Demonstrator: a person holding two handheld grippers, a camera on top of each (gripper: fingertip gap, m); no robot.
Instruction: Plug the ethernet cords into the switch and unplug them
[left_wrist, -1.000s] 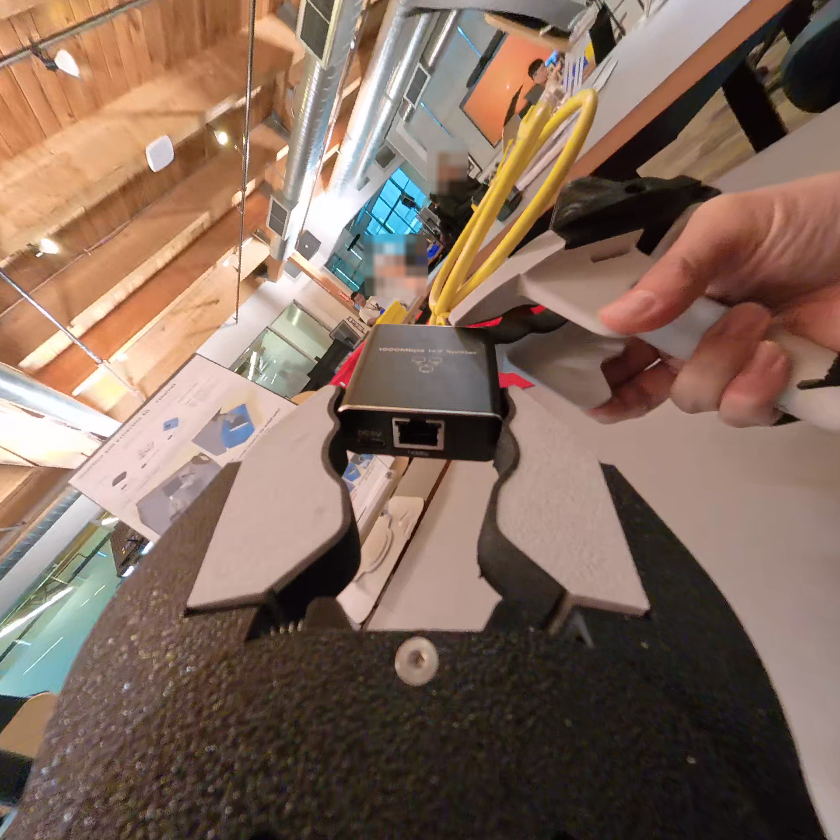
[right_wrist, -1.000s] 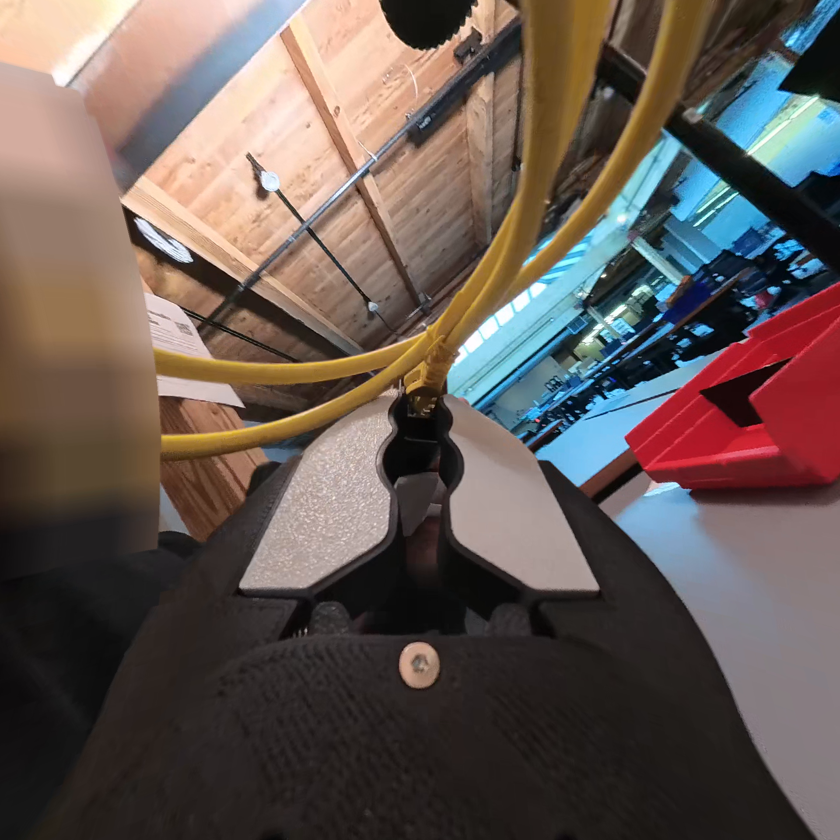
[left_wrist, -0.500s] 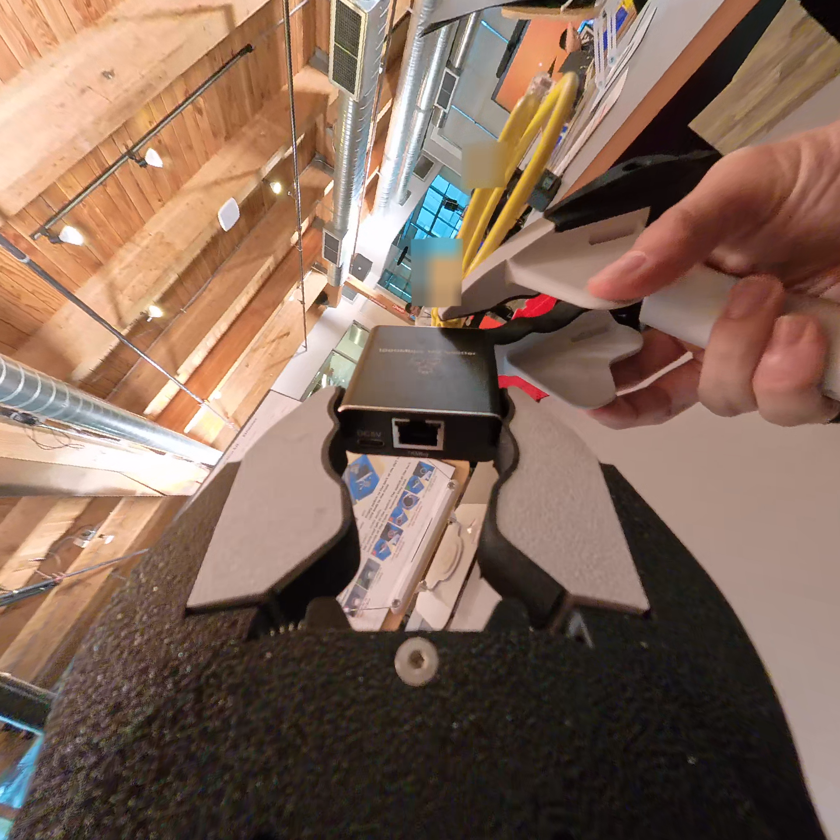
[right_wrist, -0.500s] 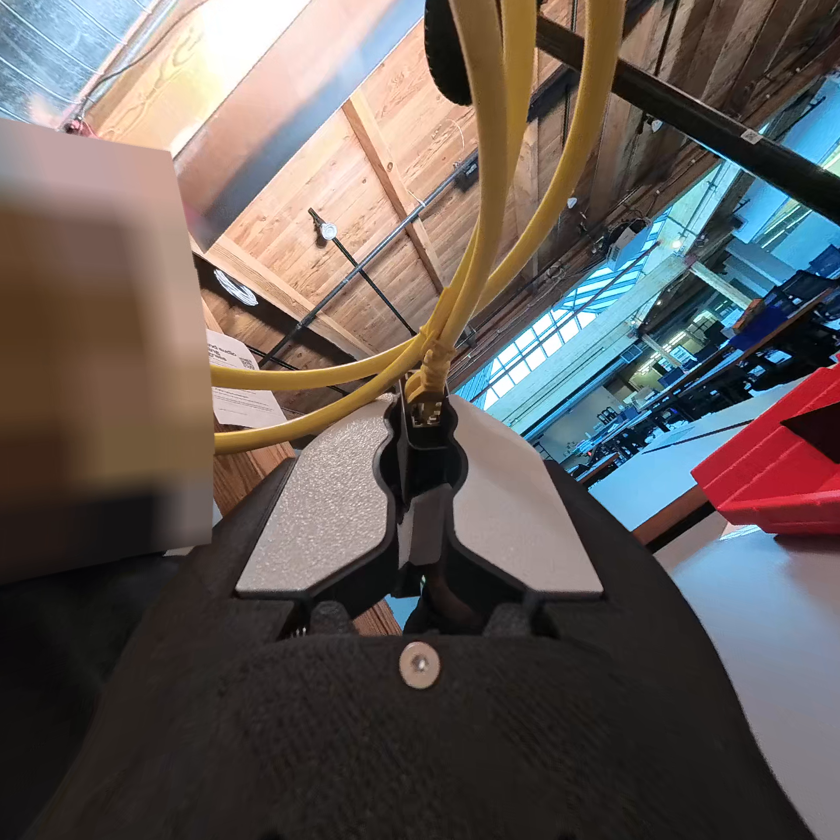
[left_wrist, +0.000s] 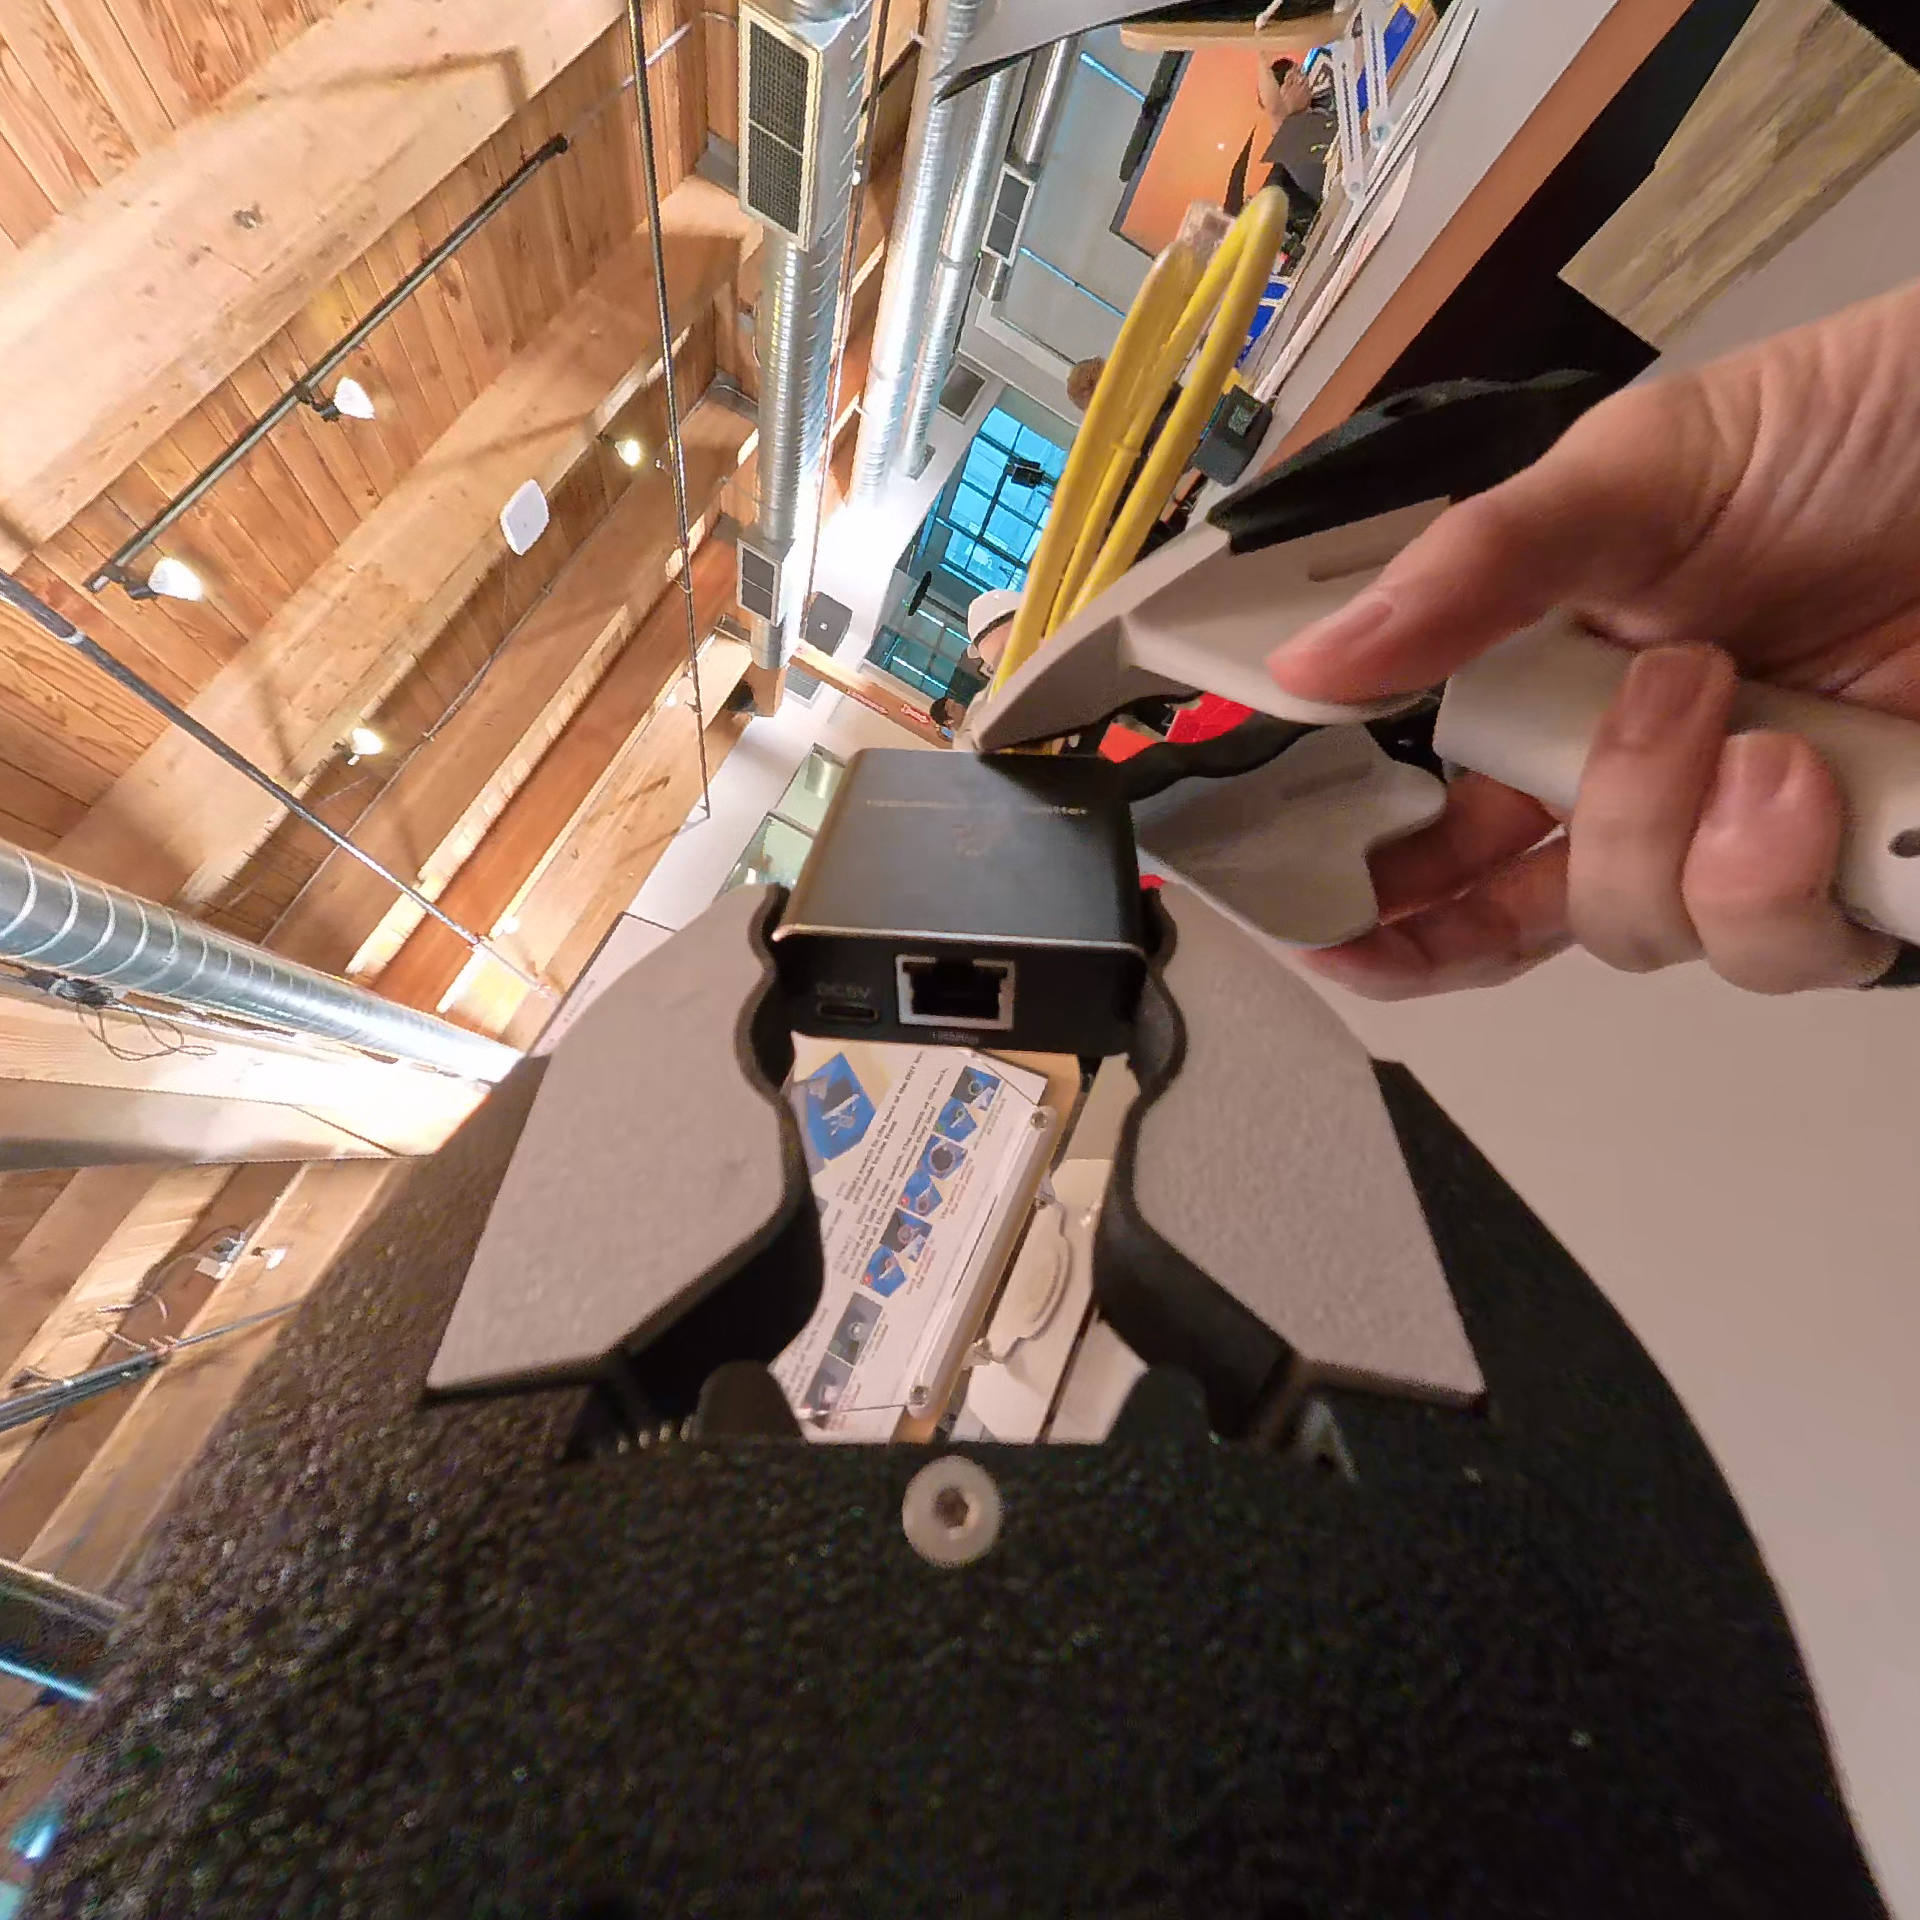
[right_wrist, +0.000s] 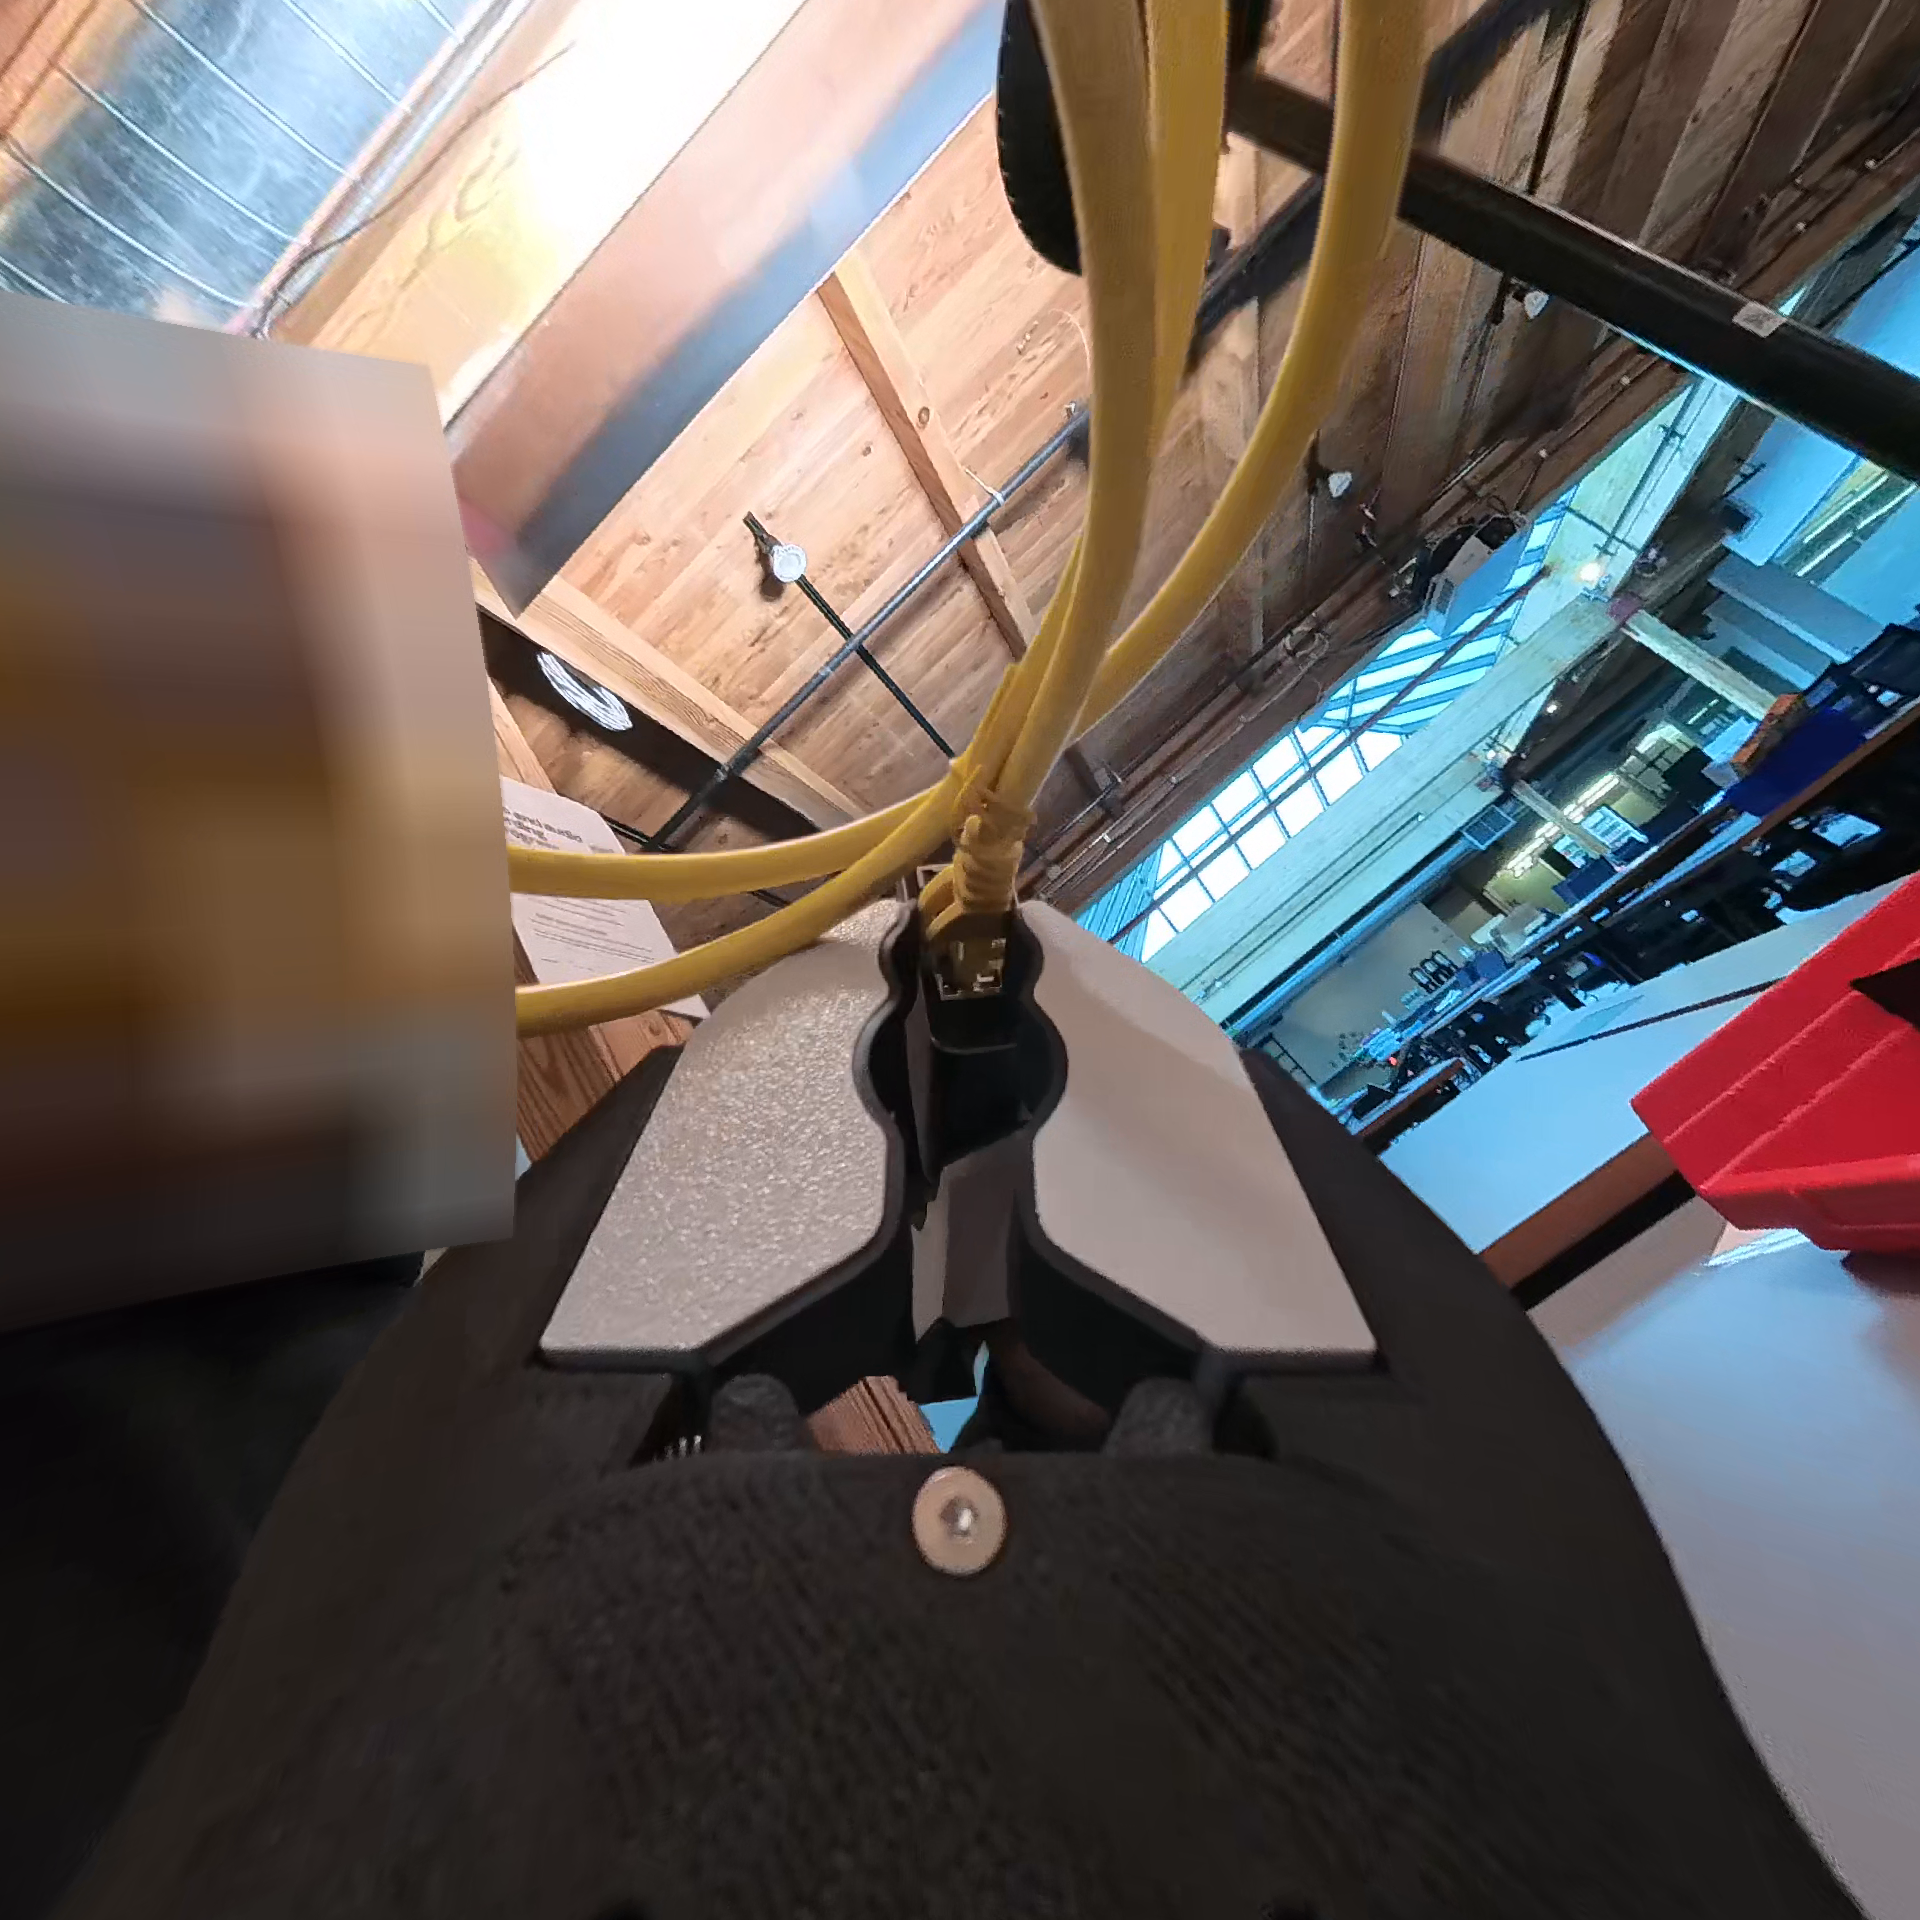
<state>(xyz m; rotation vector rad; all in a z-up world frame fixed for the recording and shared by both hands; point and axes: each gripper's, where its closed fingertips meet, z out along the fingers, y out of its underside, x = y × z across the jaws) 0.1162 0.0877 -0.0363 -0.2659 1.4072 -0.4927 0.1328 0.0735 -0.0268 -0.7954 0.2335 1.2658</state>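
Observation:
My left gripper is shut on a small black switch and holds it in the air, with an empty port facing the camera. A hand holds my right gripper against the switch's far top edge. In the right wrist view my right gripper is shut on the plug of a yellow ethernet cord. Something black sits just below the plug. I cannot tell whether the plug is seated. The yellow cords loop upward.
A loose cord end with a clear plug sticks up at the loop's top. A printed card lies below the switch. A red bin stands on the grey table at the right. People are far off in the hall. My two grippers' fingertips are within a few centimetres of each other.
Both views have tilted further toward the ceiling. The right gripper and hand have come closer to the switch's far edge. More of the yellow plug shows between the right fingers.

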